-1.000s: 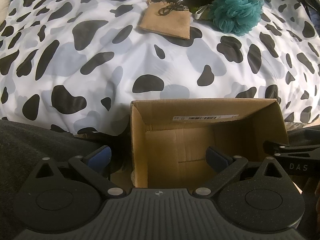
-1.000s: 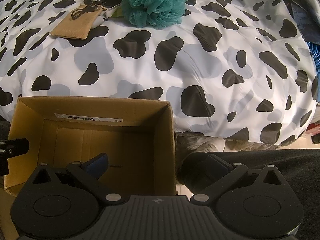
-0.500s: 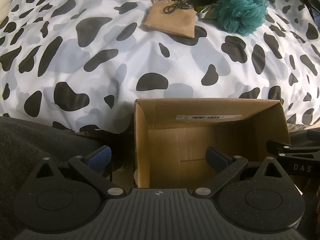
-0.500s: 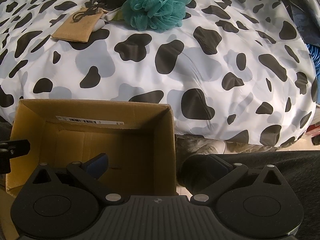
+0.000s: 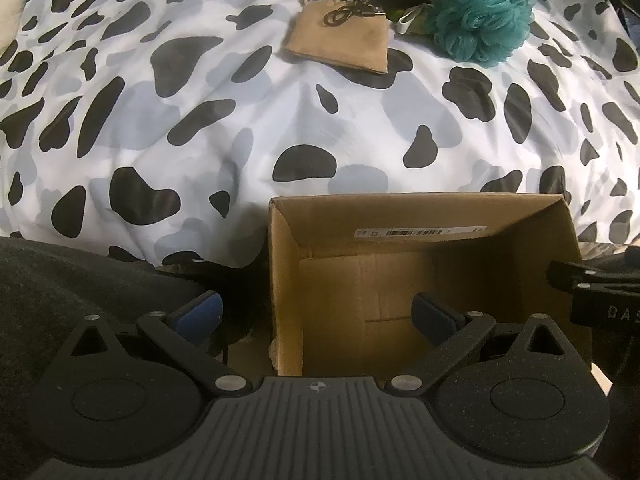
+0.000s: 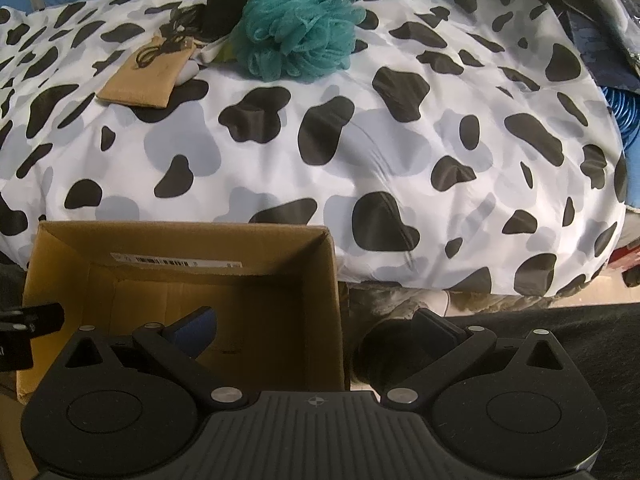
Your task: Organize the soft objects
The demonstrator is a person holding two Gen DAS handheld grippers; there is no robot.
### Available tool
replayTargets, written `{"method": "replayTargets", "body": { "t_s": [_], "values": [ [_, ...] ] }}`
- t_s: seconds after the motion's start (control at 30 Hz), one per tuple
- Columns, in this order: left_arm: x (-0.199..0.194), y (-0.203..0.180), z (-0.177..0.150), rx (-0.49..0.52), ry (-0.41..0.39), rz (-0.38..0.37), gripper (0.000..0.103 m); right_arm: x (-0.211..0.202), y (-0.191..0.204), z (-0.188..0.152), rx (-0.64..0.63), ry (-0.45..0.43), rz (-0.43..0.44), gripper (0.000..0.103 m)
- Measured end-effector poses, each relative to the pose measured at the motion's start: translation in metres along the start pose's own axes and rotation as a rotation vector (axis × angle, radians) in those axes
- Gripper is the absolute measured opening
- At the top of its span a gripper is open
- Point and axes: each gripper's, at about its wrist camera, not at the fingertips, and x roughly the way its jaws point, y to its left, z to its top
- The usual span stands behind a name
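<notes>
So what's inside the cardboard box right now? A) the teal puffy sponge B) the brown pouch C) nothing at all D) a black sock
C: the cardboard box shows only its bare floor and walls, while the teal puffy sponge and the brown pouch lie far back on the spotted blanket.

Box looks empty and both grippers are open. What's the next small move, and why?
Probably reach the right gripper forward over the blanket toward the teal bath pouf. The cardboard box holds nothing, both grippers are open and empty, and the pouf lies at the far side, nearer this gripper's centre line.
</notes>
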Motion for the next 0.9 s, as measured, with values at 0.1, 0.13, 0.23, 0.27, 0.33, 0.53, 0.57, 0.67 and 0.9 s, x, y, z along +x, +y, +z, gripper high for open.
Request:
{"method": "replayTargets", "body": {
  "t_s": [0.1, 0.13, 0.23, 0.27, 0.33, 0.53, 0.57, 0.67, 0.9],
  "values": [
    [-0.002, 0.001, 0.001, -0.007, -0.015, 0.000, 0.103, -0.002, -0.002, 0.004, 0.008, -0.014, 0.014, 0.103],
    [-0.004, 0.002, 0.001, -0.013, -0.025, -0.002, 0.103, -0.003, -0.004, 0.005, 0.016, -0.021, 0.023, 0.103],
    [-0.007, 0.002, 0.002, -0.025, -0.052, -0.008, 0.103, -0.007, -0.010, 0.009, 0.045, -0.054, 0.043, 0.103],
    [-0.008, 0.002, 0.002, -0.027, -0.063, -0.007, 0.103, -0.009, -0.012, 0.009, 0.053, -0.066, 0.047, 0.103],
    [-0.010, 0.002, 0.002, -0.030, -0.089, -0.001, 0.103, -0.011, -0.014, 0.011, 0.063, -0.087, 0.051, 0.103],
    [-0.018, -0.001, 0.006, -0.031, -0.172, -0.041, 0.103, -0.014, -0.013, 0.015, 0.049, -0.148, 0.079, 0.103],
    [-0.019, -0.001, 0.006, -0.033, -0.183, -0.046, 0.103, -0.016, -0.013, 0.017, 0.045, -0.164, 0.076, 0.103],
    [-0.021, -0.001, 0.005, -0.035, -0.205, -0.044, 0.103, -0.019, -0.011, 0.020, 0.024, -0.202, 0.067, 0.103],
    [-0.029, -0.001, 0.010, -0.024, -0.224, -0.071, 0.103, -0.020, -0.020, 0.027, 0.003, -0.313, 0.044, 0.103]
  ]
}}
